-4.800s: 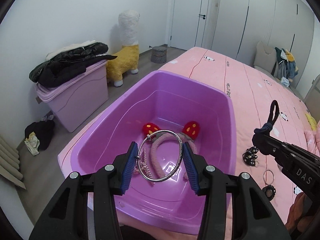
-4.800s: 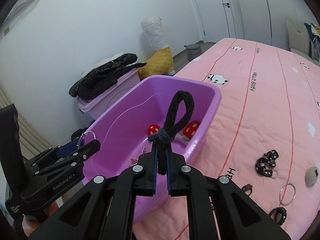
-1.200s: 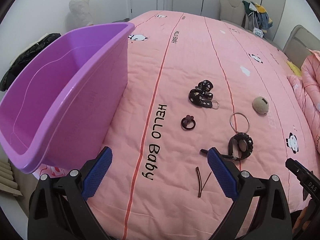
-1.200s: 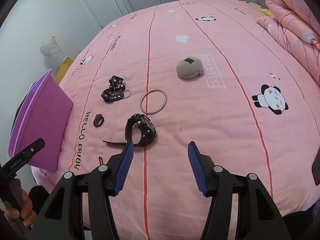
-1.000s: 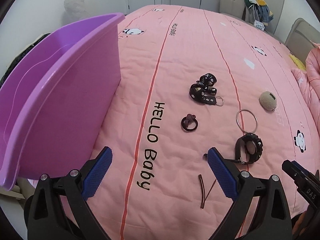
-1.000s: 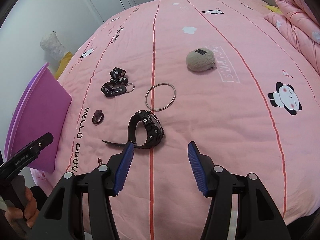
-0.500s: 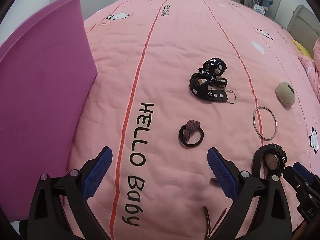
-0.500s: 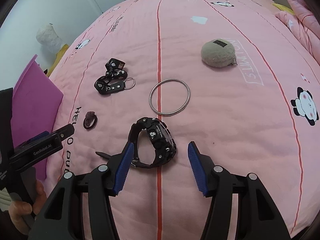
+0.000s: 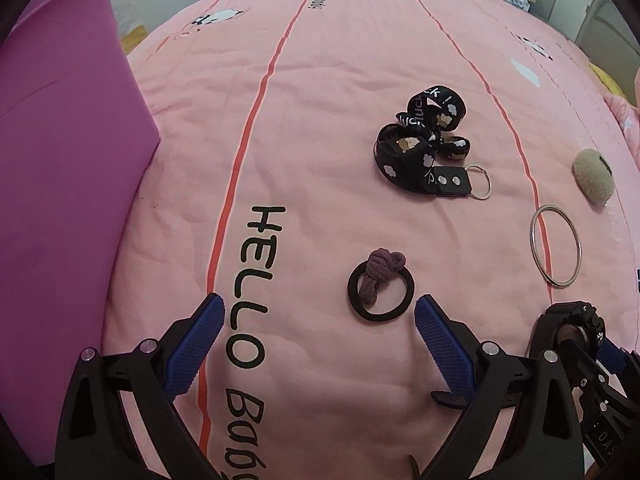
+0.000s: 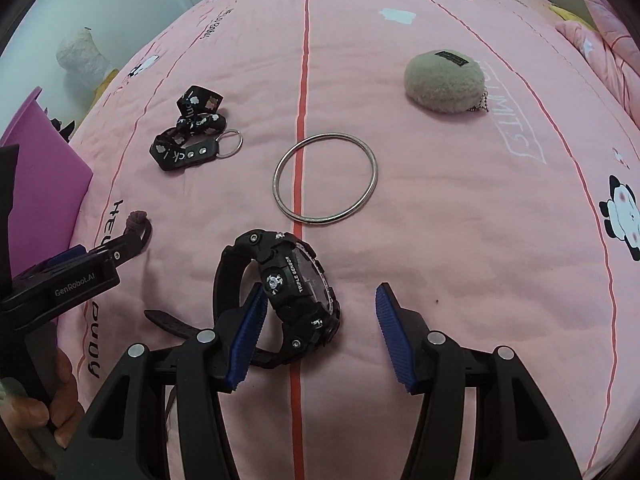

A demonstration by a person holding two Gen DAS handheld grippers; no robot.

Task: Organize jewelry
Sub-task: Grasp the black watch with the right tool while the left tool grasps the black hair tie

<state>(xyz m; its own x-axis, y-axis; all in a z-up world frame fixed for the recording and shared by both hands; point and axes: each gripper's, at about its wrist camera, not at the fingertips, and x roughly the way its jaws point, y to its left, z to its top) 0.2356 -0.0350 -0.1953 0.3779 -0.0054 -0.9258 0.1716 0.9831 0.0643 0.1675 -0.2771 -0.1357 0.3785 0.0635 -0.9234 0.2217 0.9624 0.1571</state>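
Presently, left wrist: left gripper (image 9: pixel 316 320) gaped wide, empty, black hair tie (image 9: pixel 381 289) on pink bedspread (image 9: pixel 320 100) just beyond its tips | right wrist: right gripper (image 10: pixel 320 316) agape, empty, black watch (image 10: pixel 292 292) between blue pads (image 10: pixel 390 332); silver bangle (image 10: pixel 325 178) beyond.

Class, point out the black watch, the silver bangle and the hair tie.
black watch (image 10: pixel 298 280), right wrist view, on its face.
silver bangle (image 10: pixel 370 156), right wrist view, on its rim.
hair tie (image 9: pixel 380 266), left wrist view, on its knot.

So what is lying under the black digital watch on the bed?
The black digital watch rests on the pink quilted bedspread, beside its red stripe. Part of its strap is hidden behind the right gripper, whose jaws are open.
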